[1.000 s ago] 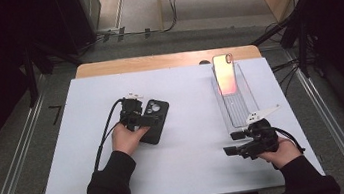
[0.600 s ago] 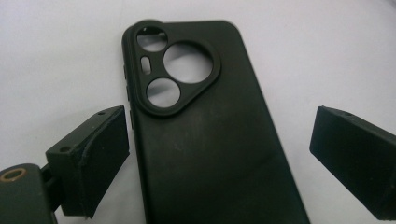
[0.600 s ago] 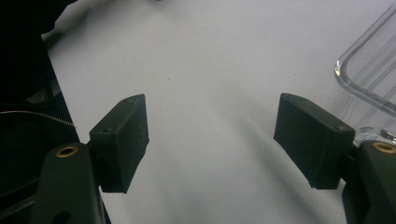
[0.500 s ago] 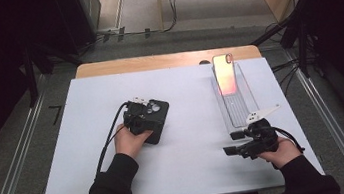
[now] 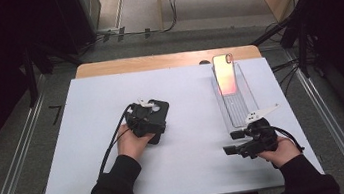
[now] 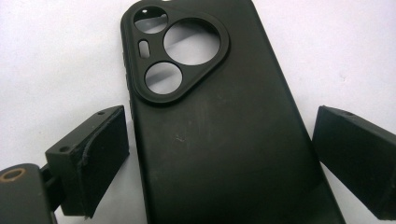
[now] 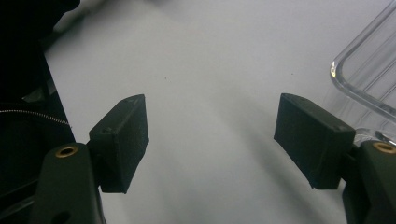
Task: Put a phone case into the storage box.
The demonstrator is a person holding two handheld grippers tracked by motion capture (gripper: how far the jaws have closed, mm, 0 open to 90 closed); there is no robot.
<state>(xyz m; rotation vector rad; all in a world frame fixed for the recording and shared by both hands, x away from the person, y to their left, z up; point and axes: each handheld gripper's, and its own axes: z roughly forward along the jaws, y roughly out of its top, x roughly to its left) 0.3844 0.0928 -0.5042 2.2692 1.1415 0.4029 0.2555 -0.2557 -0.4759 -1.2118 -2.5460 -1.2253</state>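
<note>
A black phone case [image 6: 224,140] lies back side up on the white board [image 5: 200,174], its camera cut-outs at the far end. My left gripper [image 6: 222,116] is low over the case [image 5: 161,113] with one jaw on each long side; the pads stand just off its edges, so the gripper is open. Near the board's front right, my right gripper [image 5: 233,142] rests open, and between its fingers [image 7: 212,100] there is nothing but bare board.
A clear plastic tray [image 5: 239,106] lies lengthwise at the right, its near corner [image 7: 369,84] close to my right gripper. A phone with a glowing orange-pink screen [image 5: 225,75] leans upright at the tray's far end. The wooden table edge [image 5: 165,60] shows behind the board.
My left gripper has slid to the right over the black phone case, so the case now lies between its jaws. The right gripper has not moved.
</note>
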